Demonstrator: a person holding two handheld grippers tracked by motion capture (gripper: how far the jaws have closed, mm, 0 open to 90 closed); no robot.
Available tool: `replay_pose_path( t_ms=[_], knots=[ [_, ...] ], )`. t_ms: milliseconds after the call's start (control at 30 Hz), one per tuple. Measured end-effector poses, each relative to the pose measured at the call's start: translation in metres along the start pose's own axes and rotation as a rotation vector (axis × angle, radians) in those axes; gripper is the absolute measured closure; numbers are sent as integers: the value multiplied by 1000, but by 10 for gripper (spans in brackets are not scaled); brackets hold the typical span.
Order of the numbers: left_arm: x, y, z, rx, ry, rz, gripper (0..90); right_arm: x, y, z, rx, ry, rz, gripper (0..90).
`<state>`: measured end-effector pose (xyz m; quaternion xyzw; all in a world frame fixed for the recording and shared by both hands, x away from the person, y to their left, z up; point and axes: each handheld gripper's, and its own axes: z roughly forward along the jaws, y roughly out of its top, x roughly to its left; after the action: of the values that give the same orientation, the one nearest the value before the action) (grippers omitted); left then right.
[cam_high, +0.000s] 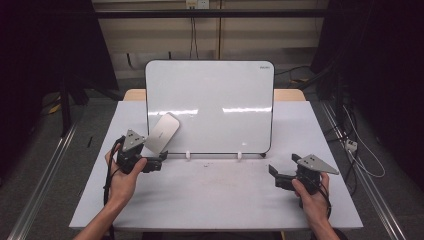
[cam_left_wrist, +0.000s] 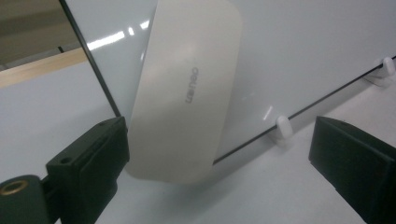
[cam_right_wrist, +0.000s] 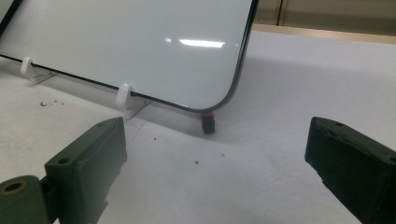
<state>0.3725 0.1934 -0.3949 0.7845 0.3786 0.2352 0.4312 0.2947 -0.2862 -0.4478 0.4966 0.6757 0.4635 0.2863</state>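
Nearest the high view's lens, two forearms rise from the bottom edge. At lower left, the left gripper has its jaws spread wide, gripping nothing; in the left gripper view, its left jaw stands just beside the eraser's edge, whether touching I cannot tell, and the right jaw well clear. That eraser, a pale rounded block, leans tilted against the lower left corner of the whiteboard, which stands propped on small white clips at centre frame. At lower right, the right gripper hangs released too, jaws apart over the bare table, pointing at the board's lower right corner. The eraser looks set down against the board, or about to be taken. Taking it calls for closing both jaws squarely across its width.
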Motion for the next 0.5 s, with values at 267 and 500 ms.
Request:
replay_pose_path(
  t_ms=[267, 500],
  knots=[
    [-7, -22, -16, 2, 20, -18, 50, 1, 0, 0, 1, 2, -6, 54],
    [-9, -40, -23, -24, 23, -43, 50, 0, 0, -3, 1, -2, -1, 54]
  ],
)
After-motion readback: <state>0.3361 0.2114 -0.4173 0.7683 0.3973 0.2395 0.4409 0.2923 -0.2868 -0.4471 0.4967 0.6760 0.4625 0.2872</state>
